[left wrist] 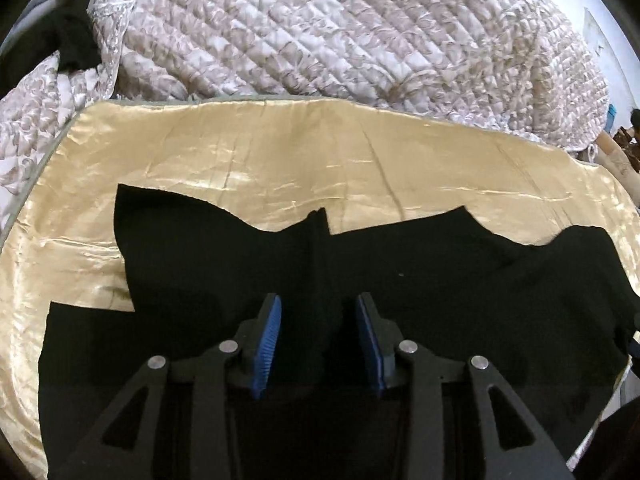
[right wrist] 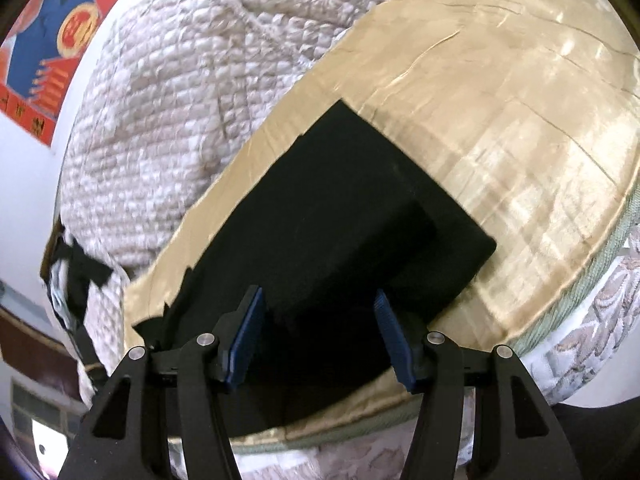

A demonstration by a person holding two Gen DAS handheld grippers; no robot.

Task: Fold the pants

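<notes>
The black fabric pants [left wrist: 360, 272] lie spread on a shiny gold satin sheet [left wrist: 240, 148], reaching toward its near edge; the cloth is so dark that folds and seams are hard to make out, and the lower part is hidden behind the tool. The left gripper [left wrist: 318, 340] hovers over them, blue pads apart, clasping nothing. The right gripper [right wrist: 318, 336] likewise stands spread wide above a squared end of the pants [right wrist: 340, 216] near the sheet's [right wrist: 520, 120] edge. A quilted white floral bedspread [left wrist: 320, 28] bunches beyond the far edge
</notes>
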